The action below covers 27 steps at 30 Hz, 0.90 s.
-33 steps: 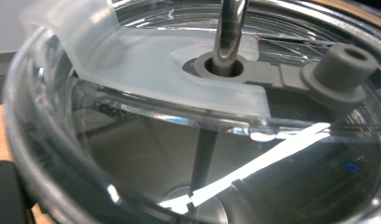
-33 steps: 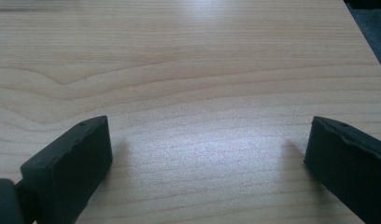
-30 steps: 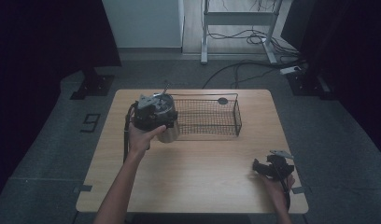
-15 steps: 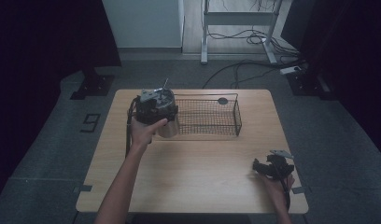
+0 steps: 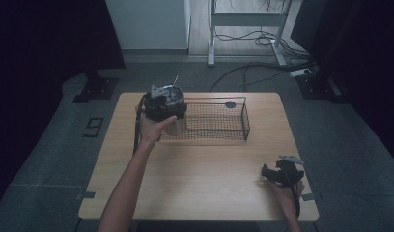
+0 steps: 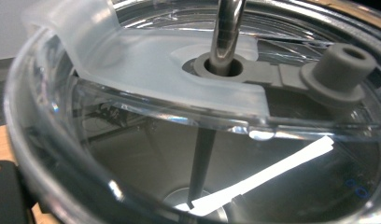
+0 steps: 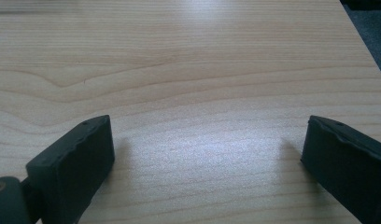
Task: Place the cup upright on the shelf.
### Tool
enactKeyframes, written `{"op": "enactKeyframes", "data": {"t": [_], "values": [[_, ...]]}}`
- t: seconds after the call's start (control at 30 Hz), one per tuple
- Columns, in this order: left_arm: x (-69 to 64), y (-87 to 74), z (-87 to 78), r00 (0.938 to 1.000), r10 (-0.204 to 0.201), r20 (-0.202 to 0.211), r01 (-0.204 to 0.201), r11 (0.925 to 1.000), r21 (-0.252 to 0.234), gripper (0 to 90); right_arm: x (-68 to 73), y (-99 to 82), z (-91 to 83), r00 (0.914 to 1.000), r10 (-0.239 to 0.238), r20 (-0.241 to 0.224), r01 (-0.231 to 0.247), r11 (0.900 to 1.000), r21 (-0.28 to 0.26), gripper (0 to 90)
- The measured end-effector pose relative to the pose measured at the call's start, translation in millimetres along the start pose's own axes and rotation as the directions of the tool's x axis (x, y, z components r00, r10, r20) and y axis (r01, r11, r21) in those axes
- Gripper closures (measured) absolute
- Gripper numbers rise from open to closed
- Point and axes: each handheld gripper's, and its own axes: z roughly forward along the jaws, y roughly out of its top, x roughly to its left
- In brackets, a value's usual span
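In the high view the left gripper [image 5: 167, 104] sits left of centre in the upper half of the frame, gripping a tan metal tumbler [image 5: 175, 124] with a clear plastic lid and metal straw at the left end of the black wire basket [image 5: 219, 121], while the right gripper [image 5: 280, 173] rests on the pale wooden table [image 5: 204, 179] at lower right. The left gripper view looks straight down on the tumbler's clear lid [image 6: 179, 84], the straw [image 6: 228, 32] passing through its grey stopper near top centre. In the right gripper view the two black jaws stand wide apart at the lower corners with bare tabletop [image 7: 198, 93] between them, holding nothing.

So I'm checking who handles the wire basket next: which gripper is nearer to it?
Left. The left gripper holds a lidded cup at the wire basket's left end; the right gripper rests near the table's front right corner, jaws open.
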Motion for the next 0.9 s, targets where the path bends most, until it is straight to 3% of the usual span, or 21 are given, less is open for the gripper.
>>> {"op": "enactKeyframes", "data": {"t": [0.43,0.6,0.9], "values": [[7.8,7.0,22.1,0.9995,-0.002,-0.032,0.002,0.9998,0.018,3.7,-0.1,-0.1,-0.2,1.0,0.003,0.001,-0.003,1.0,-0.001,3.0],[10.0,8.2,29.5,0.9989,0.005,-0.046,-0.006,1.0,-0.005,3.8,-0.1,-0.1,-0.2,1.0,0.002,0.001,-0.002,1.0,-0.001,3.1],[13.0,10.8,48.3,0.9979,-0.003,-0.064,0.005,0.9997,0.023,3.8,-0.1,-0.1,-0.3,1.0,0.003,0.002,-0.003,1.0,-0.002,3.2]]}}
